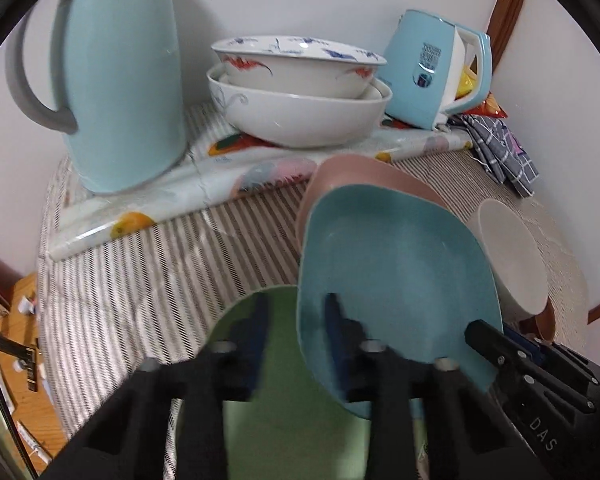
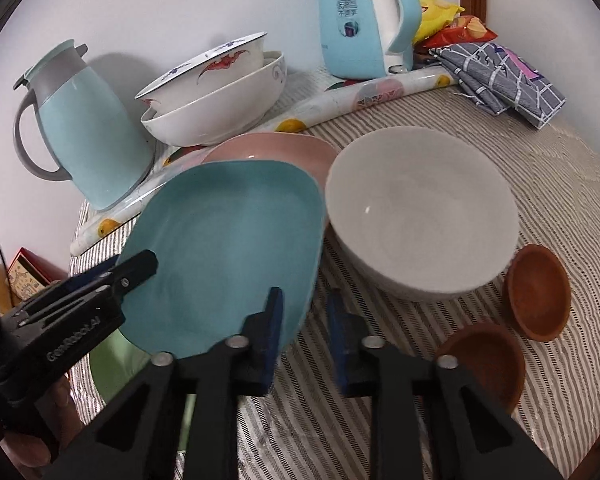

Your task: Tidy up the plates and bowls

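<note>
The teal plate (image 2: 228, 232) lies tilted straight ahead of both tools, its long axis running away from them. The grey bowl (image 2: 420, 208) sits just to its right, and the pink plate (image 2: 276, 148) lies beyond. The left gripper (image 1: 294, 316) is clamped on the near-left rim and the right gripper (image 2: 302, 308) on the near-right rim. Both look equally near.

Tilted teal plate (image 2: 224, 248) over pink plate (image 2: 276, 152), beside grey bowl (image 2: 420, 216)

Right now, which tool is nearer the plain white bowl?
Right. The right tool grips the teal plate on the edge next to the bowl; the left tool grips the opposite edge, farther away.
</note>
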`<state>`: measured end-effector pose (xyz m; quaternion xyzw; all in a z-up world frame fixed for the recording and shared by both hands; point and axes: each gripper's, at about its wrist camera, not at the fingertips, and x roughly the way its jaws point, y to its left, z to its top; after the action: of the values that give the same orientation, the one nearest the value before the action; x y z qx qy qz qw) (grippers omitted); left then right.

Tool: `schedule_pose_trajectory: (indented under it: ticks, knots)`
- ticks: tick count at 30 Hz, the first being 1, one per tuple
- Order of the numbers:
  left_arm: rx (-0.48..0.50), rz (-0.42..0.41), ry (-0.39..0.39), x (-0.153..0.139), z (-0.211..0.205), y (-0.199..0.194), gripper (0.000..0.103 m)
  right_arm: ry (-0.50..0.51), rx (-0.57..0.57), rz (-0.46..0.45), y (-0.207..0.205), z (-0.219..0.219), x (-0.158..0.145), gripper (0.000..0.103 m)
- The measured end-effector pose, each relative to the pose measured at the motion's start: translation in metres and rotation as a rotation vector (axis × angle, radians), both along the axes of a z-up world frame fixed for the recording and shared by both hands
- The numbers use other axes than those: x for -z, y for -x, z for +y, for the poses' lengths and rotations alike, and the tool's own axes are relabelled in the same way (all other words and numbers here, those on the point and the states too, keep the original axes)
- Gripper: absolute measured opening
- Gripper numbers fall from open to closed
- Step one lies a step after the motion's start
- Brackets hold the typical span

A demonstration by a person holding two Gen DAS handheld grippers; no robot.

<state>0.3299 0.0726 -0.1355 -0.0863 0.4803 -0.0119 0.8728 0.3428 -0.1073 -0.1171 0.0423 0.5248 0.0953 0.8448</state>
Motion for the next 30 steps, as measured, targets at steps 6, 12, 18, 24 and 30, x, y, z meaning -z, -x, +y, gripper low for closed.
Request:
schedule_pose_trajectory:
  ticks: [6,12,18,24,30]
  knots:
    - [0.012,-0.014,-0.015,-0.004,-0.006,0.005,0.011,0.015,0.015,-0.012,0.001,0.002,-0.002,0.011]
    - [0.011,-0.04,-0.027,-0.02,-0.004,0.013,0.01,0.003,0.02,-0.029,0.007,0.003,-0.012,0.011]
    - [-0.006,-0.057,-0.036,-0.033,0.006,0.027,0.01,-0.006,0.013,-0.043,0.019,0.012,-0.024,0.011]
    - [-0.033,-0.051,-0.037,-0.035,0.02,0.045,0.01,-0.007,-0.005,-0.044,0.037,0.026,-0.028,0.011]
    - [-0.052,-0.046,-0.034,-0.034,0.034,0.062,0.01,-0.015,-0.019,-0.033,0.055,0.04,-0.029,0.011]
